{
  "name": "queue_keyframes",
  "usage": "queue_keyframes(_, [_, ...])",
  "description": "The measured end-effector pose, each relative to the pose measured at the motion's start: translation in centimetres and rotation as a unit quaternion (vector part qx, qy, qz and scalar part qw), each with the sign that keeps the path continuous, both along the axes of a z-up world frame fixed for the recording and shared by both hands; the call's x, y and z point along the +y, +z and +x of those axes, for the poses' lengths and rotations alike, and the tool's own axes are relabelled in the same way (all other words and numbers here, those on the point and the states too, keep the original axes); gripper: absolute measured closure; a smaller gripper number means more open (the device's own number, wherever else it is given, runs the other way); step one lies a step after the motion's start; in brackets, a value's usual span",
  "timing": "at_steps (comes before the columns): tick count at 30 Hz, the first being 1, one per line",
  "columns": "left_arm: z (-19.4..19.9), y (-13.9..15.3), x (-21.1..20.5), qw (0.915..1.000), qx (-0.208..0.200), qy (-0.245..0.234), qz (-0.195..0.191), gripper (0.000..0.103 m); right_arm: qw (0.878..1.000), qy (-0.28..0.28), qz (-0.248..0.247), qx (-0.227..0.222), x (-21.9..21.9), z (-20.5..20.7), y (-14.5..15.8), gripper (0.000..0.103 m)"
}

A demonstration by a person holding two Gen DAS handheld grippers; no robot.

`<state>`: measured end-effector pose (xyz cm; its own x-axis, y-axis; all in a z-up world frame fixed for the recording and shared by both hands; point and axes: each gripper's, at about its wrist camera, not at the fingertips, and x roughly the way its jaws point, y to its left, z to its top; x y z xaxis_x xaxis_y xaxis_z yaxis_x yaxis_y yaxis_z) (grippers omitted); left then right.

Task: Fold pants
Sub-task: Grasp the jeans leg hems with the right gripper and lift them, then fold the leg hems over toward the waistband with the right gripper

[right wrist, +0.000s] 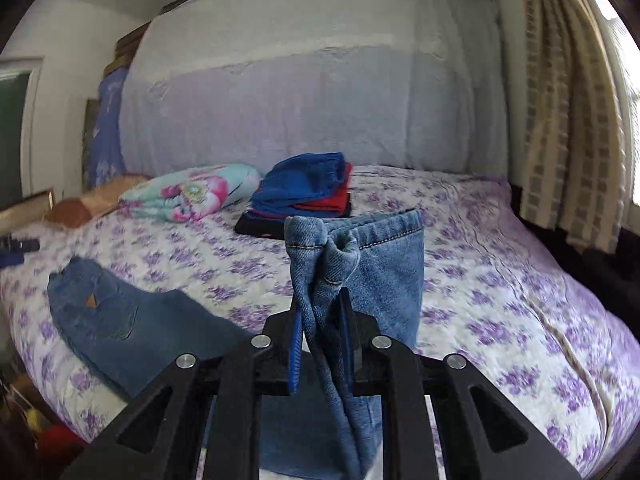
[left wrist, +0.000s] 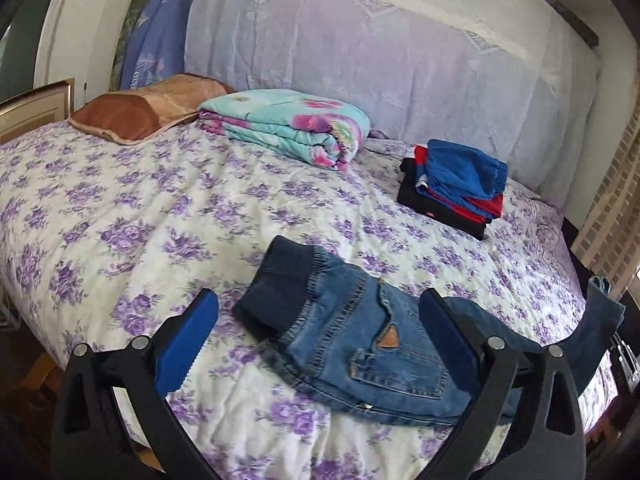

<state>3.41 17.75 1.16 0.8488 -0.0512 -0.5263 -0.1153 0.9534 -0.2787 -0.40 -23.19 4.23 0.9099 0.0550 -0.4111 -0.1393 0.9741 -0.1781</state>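
Observation:
Small blue jeans (left wrist: 352,340) lie on the flowered bedspread (left wrist: 140,208), dark elastic waistband toward the pillows, back pocket with a tan patch facing up. My left gripper (left wrist: 320,312) hovers over the waist end, its jaws wide apart with nothing between them. In the right wrist view my right gripper (right wrist: 320,312) is shut on the bunched leg hems of the jeans (right wrist: 320,248), lifted above the bed; the legs hang from the pads. The waist part (right wrist: 100,312) rests flat at the left. At the far right of the left wrist view the lifted leg end (left wrist: 600,320) shows.
A stack of folded clothes, blue on red on black (left wrist: 456,188), sits near the covered headboard (left wrist: 360,72). A folded floral blanket (left wrist: 288,124) and a brown pillow (left wrist: 140,108) lie farther left. Checked curtains (right wrist: 568,120) hang at the right.

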Motion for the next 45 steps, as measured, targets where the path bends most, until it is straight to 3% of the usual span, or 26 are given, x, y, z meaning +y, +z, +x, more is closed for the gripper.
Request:
queue_keyframes(3, [0.0,-0.4,1.3,0.9999,0.002,0.011,-0.007,0.005,0.995,0.053,-0.085,0.014,5.6,0.4,-2.7,0.087])
queue_keyframes(7, [0.1,-1.3,1.8,0.9999,0.008,0.007,-0.013,0.005,0.972,0.099,-0.198,0.072,9.5,0.7,-7.9,0.087])
queue_keyframes(8, [0.2,-1.5,1.7,0.9999,0.010,0.005,-0.011,0.005,0.967,0.103,-0.222,0.069,9.9,0.3,-8.6,0.087])
queue_keyframes(15, [1.0,-2.8,1.7,0.9996,0.026,-0.005,-0.013,0.005,0.941,0.128,-0.306,0.067,11.0,-1.8,-8.8,0.078])
queue_keyframes(17, [1.1,-2.9,1.6,0.9996,0.028,-0.006,-0.008,0.005,0.948,0.158,-0.263,0.087,10.5,-2.3,-7.3,0.072])
queue_keyframes(19, [1.1,-2.8,1.6,0.9996,0.027,-0.006,-0.007,0.005,0.962,0.190,-0.171,0.100,9.2,-2.8,-4.5,0.053])
queue_keyframes(21, [1.1,-2.9,1.6,0.9995,0.028,-0.007,-0.009,0.005,0.974,0.183,-0.094,0.094,7.5,-2.5,-1.6,0.052])
queue_keyframes(23, [1.3,-3.0,1.6,0.9995,0.030,-0.008,-0.010,0.005,0.987,0.135,-0.043,0.075,5.9,-1.1,0.3,0.052])
queue_keyframes(25, [1.3,-3.1,1.3,0.9994,0.032,-0.010,-0.010,0.005,0.995,0.069,-0.036,0.060,4.8,1.3,0.9,0.050])
queue_keyframes(28, [1.5,-3.2,0.9,0.9992,0.036,-0.013,-0.009,0.005,0.995,0.029,-0.043,0.085,4.8,5.0,-0.9,0.050])
queue_keyframes(32, [1.8,-3.8,0.7,0.9988,0.046,-0.015,-0.008,0.005,0.978,0.015,-0.053,0.199,5.8,9.0,-6.9,0.045])
queue_keyframes(37, [2.5,-4.8,0.7,0.9978,0.062,-0.019,-0.013,0.005,0.980,0.020,-0.019,0.199,4.9,8.7,-6.8,0.046])
queue_keyframes(41, [2.8,-5.3,0.8,0.9972,0.069,-0.023,-0.017,0.005,0.990,0.034,0.022,0.136,4.2,5.9,-4.2,0.043])
queue_keyframes(43, [2.9,-5.6,1.0,0.9969,0.072,-0.024,-0.022,0.005,0.992,0.037,-0.006,0.124,4.9,5.0,-4.3,0.031])
queue_keyframes(44, [3.0,-5.8,1.1,0.9965,0.075,-0.027,-0.027,0.005,0.987,0.039,-0.033,0.149,5.4,5.2,-5.4,0.025])
queue_keyframes(45, [3.2,-6.0,1.2,0.9960,0.078,-0.029,-0.033,0.005,0.980,0.042,-0.053,0.186,5.7,5.7,-7.0,0.024])
